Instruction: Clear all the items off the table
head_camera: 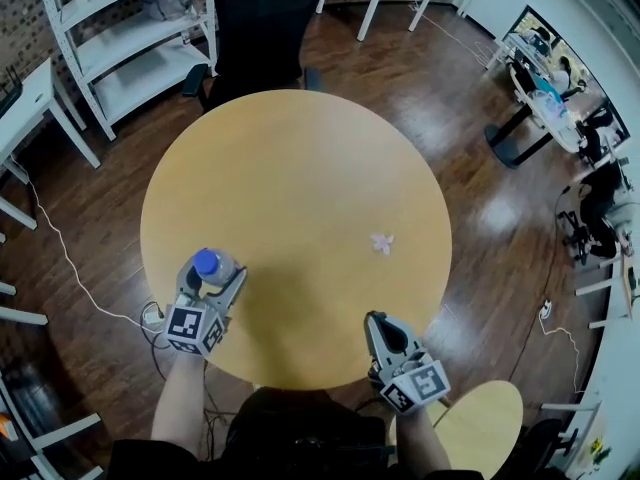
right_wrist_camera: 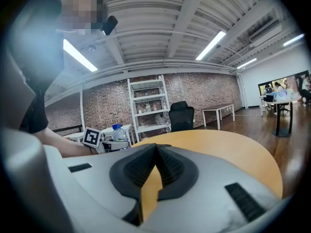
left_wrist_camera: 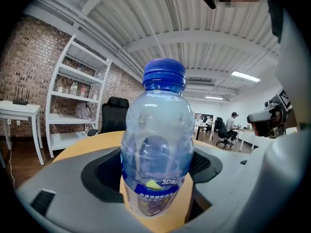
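A clear water bottle [head_camera: 207,262] with a blue cap stands upright near the front left edge of the round wooden table [head_camera: 300,158]. My left gripper [head_camera: 215,271] has its jaws around the bottle's body; in the left gripper view the bottle [left_wrist_camera: 155,130] fills the gap and both pads lie against its sides. A small pale crumpled scrap [head_camera: 382,242] lies right of the table's middle. My right gripper [head_camera: 386,330] rests at the front right edge, shut and empty, its fingertips meeting [right_wrist_camera: 156,147]. The right gripper view shows the bottle [right_wrist_camera: 118,132] far to the left.
A black office chair [head_camera: 258,28] stands behind the table and white shelving [head_camera: 130,38] at the back left. A white desk [head_camera: 25,108] is at the left, and a cable [head_camera: 70,268] runs over the floor. A small round stool [head_camera: 490,418] sits at the front right.
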Available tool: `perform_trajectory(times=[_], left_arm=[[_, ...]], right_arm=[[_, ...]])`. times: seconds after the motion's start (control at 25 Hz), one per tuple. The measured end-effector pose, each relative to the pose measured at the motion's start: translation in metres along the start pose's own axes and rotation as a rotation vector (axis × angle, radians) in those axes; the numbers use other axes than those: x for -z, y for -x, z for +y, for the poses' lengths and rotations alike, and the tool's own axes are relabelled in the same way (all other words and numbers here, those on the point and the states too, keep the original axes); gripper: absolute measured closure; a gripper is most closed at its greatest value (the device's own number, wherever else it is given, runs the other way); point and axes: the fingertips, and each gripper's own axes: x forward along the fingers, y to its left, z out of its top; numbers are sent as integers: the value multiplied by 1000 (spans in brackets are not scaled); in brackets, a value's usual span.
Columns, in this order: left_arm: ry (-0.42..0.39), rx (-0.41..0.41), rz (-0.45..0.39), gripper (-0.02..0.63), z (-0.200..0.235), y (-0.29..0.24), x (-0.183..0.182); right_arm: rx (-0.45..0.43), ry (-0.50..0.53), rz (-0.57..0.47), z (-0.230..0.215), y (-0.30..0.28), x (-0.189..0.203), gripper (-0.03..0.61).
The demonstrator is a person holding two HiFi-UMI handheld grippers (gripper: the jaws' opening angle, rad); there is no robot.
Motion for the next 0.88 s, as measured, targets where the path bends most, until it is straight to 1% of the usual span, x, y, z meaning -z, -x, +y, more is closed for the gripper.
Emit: perform_trajectory(times=[0.08,0.16,0.24,0.32,0.48,0.6,0.68,0.76,0.88], left_arm=[[-10,25,-16,239,-6,8,-16],[-26,54,-43,239,-13,11,-34],[-45,91,-65,239,-27,18,-48],[-43,133,-81,239,-46,30,-59],[21,224,-107,241,-72,50,-72],[18,284,-106,241,-90,62,-70],[-4,330,-104,242,-108,63,-71],[-18,383,-107,242,-137,60,-72],[-26,479,-113,242,-196,50,-69]], right_arm=[[21,11,-38,3,2,-13,575],[64,65,-64,5,3,-19,575],[115,126,-72,8,9,-16,575],[148,142,-89,13,18,-11,575],[193,87,-156,19,36,0,575],[234,64,-206,22,57,9,575],[286,52,-243,15,84,10,575],[356,37,-279,3,122,11,575],[475,30,-310,-14,193,19,575]])
